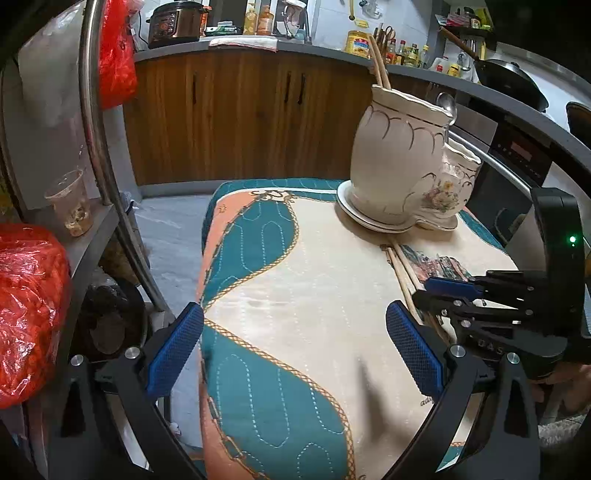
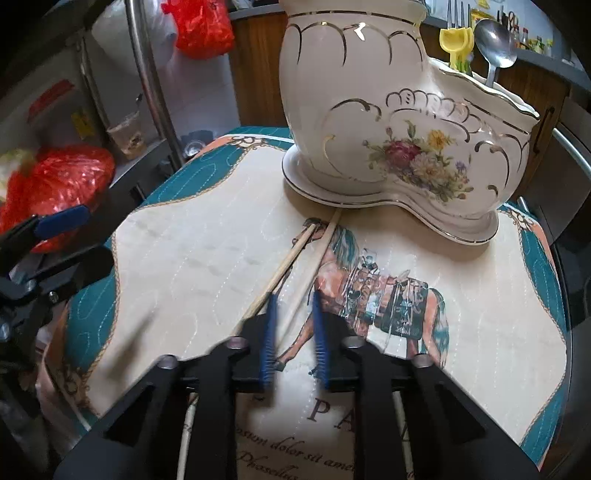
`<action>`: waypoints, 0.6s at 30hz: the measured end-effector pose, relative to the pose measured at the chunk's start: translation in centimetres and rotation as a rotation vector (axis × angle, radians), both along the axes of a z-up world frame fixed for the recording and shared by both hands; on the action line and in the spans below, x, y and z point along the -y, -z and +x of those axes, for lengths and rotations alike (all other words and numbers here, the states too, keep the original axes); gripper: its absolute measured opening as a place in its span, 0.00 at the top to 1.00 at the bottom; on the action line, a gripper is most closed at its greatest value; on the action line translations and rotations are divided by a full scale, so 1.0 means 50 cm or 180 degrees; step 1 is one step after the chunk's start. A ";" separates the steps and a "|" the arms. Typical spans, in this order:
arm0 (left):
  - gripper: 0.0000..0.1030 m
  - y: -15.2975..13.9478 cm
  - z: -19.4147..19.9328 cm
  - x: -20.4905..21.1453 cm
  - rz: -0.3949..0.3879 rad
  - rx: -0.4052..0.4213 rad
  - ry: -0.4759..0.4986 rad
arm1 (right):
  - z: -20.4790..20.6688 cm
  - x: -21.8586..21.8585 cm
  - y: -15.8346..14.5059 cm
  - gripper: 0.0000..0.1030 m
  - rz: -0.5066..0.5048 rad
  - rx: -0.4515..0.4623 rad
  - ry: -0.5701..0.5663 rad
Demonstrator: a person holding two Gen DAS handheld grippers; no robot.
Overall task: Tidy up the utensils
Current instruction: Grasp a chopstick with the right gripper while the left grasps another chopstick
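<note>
Covering the small table is a quilted cloth (image 1: 295, 266), cream in the middle with teal and salmon borders, a chain pattern along the curves, a printed horse and lines of lettering toward the near edge. At the cloth's far right corner stands a cream ceramic utensil holder (image 2: 388, 122) shaped like a boot, trimmed in gold and painted with flowers, on its own matching saucer base; two chopsticks (image 1: 380, 62) rise from its tall compartment, and a metal spoon (image 2: 495, 48) and yellow-handled cutlery (image 2: 456, 44) stand in the lower one. A second pair of chopsticks (image 2: 295, 266) lies on the cloth, their far tips just short of the holder's base and their near ends running toward the right gripper (image 2: 293, 332). That gripper's blue pads are drawn narrow, with one stick passing between them and the other lying along the outside of the left pad; whether the pads actually press the stick I cannot tell. The left gripper (image 1: 295, 347) hangs over the cloth's near left edge with its fingers wide and nothing between them. Beyond the table runs a wooden cabinet front (image 1: 240, 118) under a grey counter (image 1: 332, 51) crowded with a pressure cooker (image 1: 177, 22), bottles and a black wok (image 1: 509, 74). A metal rack at the left carries red plastic bags (image 1: 29, 306) and a plastic cup (image 1: 70, 203).
</note>
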State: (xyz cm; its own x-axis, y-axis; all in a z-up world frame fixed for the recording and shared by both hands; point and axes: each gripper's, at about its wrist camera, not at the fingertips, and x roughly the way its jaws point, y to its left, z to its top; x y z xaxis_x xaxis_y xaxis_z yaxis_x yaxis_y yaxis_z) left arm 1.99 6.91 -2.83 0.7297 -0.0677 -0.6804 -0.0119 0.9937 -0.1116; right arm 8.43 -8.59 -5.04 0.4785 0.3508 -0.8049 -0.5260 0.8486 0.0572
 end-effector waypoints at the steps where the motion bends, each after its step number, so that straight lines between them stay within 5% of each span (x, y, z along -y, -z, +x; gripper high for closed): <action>1: 0.06 0.000 0.001 0.003 0.0015 -0.0008 0.0008 | 0.001 0.003 -0.001 0.91 0.0016 -0.0029 0.0015; 12: 0.06 0.011 0.015 0.084 0.0138 -0.0228 0.0389 | -0.017 0.092 -0.022 0.94 0.0238 -0.0143 0.0143; 18: 0.28 0.027 0.022 0.146 0.0212 -0.0441 0.0602 | -0.023 0.138 -0.035 0.93 0.0278 -0.0045 0.0191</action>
